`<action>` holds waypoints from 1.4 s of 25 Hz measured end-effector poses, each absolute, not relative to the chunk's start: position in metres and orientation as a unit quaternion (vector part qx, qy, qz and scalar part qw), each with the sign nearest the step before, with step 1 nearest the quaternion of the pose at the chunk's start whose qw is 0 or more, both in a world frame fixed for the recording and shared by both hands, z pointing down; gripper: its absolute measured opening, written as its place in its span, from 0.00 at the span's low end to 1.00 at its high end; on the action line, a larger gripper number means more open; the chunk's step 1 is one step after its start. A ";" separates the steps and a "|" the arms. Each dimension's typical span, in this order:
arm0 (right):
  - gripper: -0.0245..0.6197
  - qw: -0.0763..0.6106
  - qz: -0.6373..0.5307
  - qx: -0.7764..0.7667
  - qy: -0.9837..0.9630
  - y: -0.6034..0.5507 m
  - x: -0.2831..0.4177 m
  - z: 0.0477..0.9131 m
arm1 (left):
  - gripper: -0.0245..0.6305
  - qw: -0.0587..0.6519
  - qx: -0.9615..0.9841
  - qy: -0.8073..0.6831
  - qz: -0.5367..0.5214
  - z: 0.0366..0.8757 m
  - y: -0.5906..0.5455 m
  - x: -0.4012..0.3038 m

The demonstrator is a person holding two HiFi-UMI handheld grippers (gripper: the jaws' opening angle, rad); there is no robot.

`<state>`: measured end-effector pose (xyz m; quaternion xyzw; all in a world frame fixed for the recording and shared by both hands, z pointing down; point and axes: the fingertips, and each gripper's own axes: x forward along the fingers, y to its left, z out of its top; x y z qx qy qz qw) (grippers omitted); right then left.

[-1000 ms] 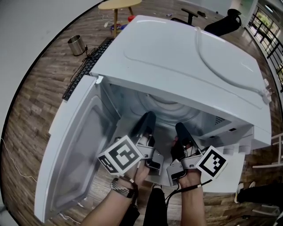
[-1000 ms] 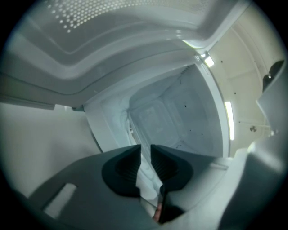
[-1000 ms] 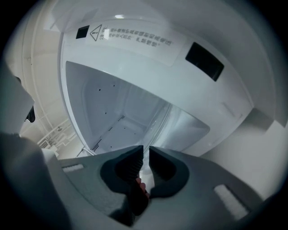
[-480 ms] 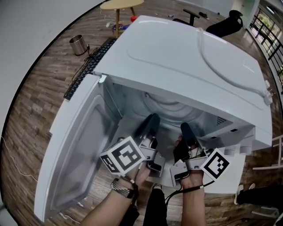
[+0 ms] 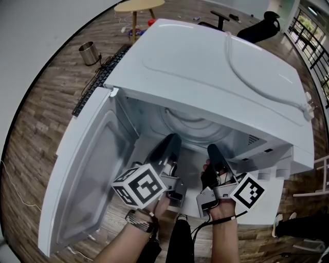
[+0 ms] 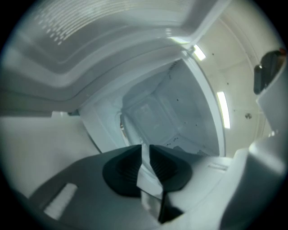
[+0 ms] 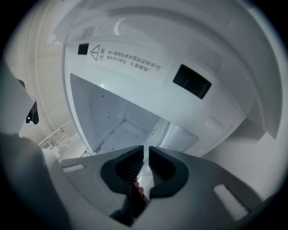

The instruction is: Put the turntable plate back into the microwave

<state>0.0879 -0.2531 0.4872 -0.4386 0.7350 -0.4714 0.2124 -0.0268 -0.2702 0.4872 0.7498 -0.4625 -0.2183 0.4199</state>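
Observation:
The white microwave (image 5: 216, 67) stands with its door (image 5: 87, 174) swung wide to the left. In its cavity the clear glass turntable plate (image 5: 191, 122) shows as pale rings. Both grippers reach level into the opening, side by side. My left gripper (image 5: 172, 139) has its jaws closing, and the plate's thin near rim (image 6: 147, 167) runs between its pads (image 6: 123, 173). My right gripper (image 5: 212, 150) is shut on the same rim, a pale sliver (image 7: 145, 155) between its black pads (image 7: 164, 173). The microwave's top hides most of the plate in the head view.
The cavity's side walls and ceiling stand close around both grippers (image 6: 146, 155) (image 7: 146, 155). On the wooden floor at the left lie a black keyboard (image 5: 100, 77) and a metal bin (image 5: 88, 52). A round wooden table (image 5: 136, 6) and a black office chair (image 5: 257, 25) stand behind.
The left gripper has rolled a little, its marker cube tipping over. Both hands stay where they were inside the microwave's opening.

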 end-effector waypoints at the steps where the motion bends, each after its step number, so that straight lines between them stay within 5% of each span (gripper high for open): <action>1: 0.06 0.202 -0.464 -0.442 0.740 -0.253 0.087 0.487 | 0.11 0.401 0.761 -0.468 -0.204 0.484 -0.269 -0.027; 14: 0.04 0.154 -0.429 -0.467 0.758 -0.242 0.087 0.479 | 0.01 0.347 0.781 -0.497 -0.147 0.473 -0.258 -0.039; 35: 0.04 0.005 -0.202 -0.556 0.806 -0.202 0.114 0.421 | 0.04 0.124 0.869 -0.478 -0.031 0.399 -0.207 -0.024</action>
